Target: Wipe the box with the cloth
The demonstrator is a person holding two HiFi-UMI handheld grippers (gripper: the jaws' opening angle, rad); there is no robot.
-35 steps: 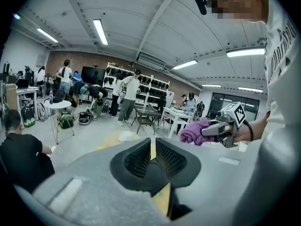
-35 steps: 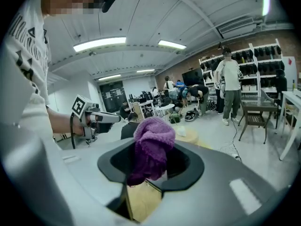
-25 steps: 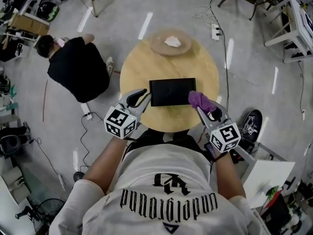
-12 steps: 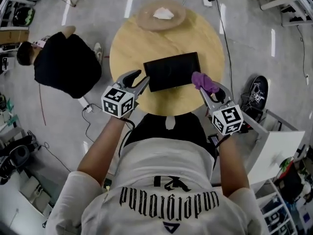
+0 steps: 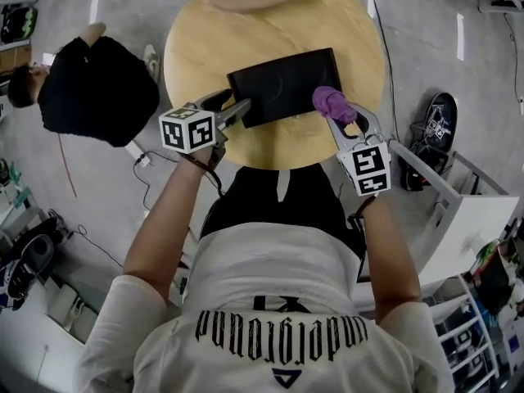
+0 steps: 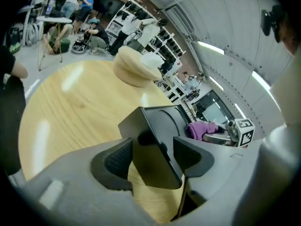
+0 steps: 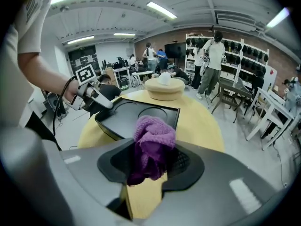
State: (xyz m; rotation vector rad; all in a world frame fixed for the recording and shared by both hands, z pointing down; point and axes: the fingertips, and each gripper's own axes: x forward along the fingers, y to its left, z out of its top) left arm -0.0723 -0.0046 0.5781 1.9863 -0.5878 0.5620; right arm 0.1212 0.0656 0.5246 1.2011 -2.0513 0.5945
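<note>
While the left gripper's jaws have just been opening, they stand apart with the near-left corner of the box between them; can't confirm either ribbed pad is pressing on it. Right gripper is clamped on the cloth.

Box: flat black rectangle, smooth matte plastic look, sharp corners, shallow round recesses moulded in the top. It lies flat near the middle of the table. Its long axis runs left-right in the head view, skewed a little, right end further from the person.

Cloth: purple, fuzzy knit, bunched into a lump sticking out past the jaw tips, at the box's near-right corner. Contact with the box: can't tell.

Table: round, pale wood, visible grain, slight sheen. Tan round dish at the far edge, with something white and crumpled on top.
</note>
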